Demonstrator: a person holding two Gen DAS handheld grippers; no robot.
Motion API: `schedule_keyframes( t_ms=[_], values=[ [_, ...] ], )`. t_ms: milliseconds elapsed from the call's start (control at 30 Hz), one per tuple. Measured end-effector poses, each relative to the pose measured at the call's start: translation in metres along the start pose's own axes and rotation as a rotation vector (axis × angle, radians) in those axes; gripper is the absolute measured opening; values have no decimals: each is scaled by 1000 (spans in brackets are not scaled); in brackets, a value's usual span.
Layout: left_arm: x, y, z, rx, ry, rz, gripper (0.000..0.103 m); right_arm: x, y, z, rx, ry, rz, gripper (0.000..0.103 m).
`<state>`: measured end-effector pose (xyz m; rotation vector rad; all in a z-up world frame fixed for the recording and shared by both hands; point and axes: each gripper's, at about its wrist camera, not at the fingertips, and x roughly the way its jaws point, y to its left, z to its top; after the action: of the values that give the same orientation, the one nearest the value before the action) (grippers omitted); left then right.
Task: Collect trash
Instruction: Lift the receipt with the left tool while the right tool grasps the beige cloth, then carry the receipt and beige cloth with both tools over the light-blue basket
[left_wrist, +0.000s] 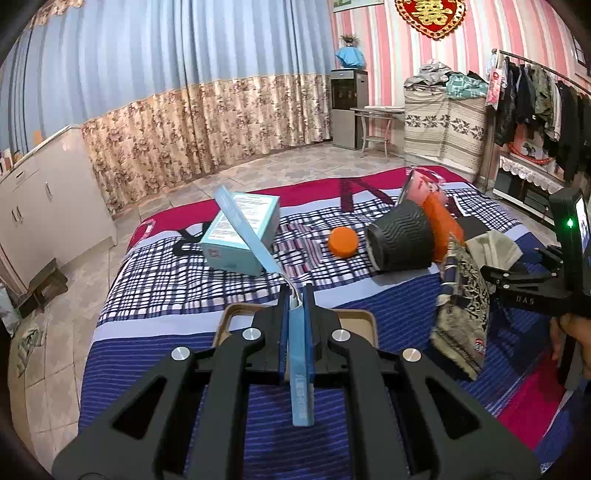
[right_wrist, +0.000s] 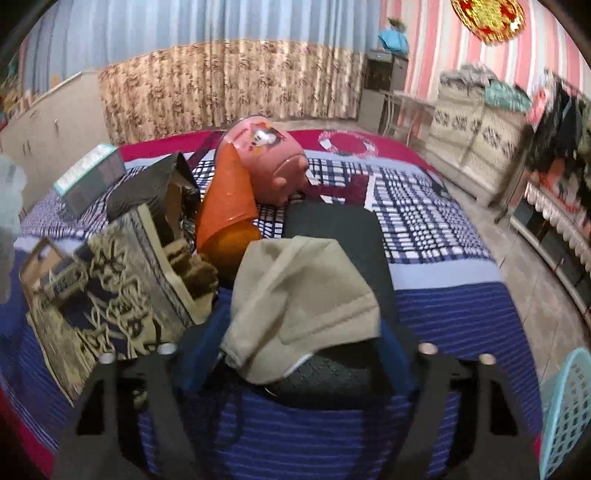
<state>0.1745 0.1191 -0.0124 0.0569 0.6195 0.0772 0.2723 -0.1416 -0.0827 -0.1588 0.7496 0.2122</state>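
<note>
Your left gripper (left_wrist: 297, 295) is clamped on the light-blue carton's (left_wrist: 240, 230) open flap, the box itself tilted on the plaid bedspread (left_wrist: 184, 288) just ahead. Your right gripper (right_wrist: 291, 354) spreads wide around a beige cloth (right_wrist: 299, 295) draped over a dark bundle. Orange lid (left_wrist: 343, 242), black ribbed cup (left_wrist: 400, 240) and patterned paper bag (right_wrist: 107, 295) lie nearby.

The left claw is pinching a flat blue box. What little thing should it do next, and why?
Probably lift the flat blue box a little straight up. The left gripper is already shut on it, but its far end leans against the light blue carton on the bed. Rising first should free it without dragging the carton.
</note>
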Motion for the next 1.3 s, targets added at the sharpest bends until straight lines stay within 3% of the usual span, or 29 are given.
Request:
schedule_keyframes(
  t_ms=[67, 133, 200, 500, 767, 900, 1300],
  values=[
    [-1, -6, 2, 0, -3, -9, 6, -7, -1, -2, -11, -12, 21, 50],
    [-6, -11, 4, 0, -10, -21, 6, -17, -5, -4, -8, -39, 32, 27],
    [-13, -18, 7, 11, -25, -30, 6, -30, -11, -6, -2, -65, 27, 20],
    [-50, -55, 30, 46, -91, -96, 6, -115, -80, -31, 136, -168, 2, 19],
    [-66, -130, 49, 121, -128, -207, 6, -187, -150, -83, 275, -239, -141, 19],
    [-70, -177, 50, 173, -137, -272, 6, -206, -184, -107, 316, -256, -243, 19],
    [-66, -300, 27, 312, -110, -440, 6, -217, -258, -146, 436, -236, -373, 19]
  ],
)
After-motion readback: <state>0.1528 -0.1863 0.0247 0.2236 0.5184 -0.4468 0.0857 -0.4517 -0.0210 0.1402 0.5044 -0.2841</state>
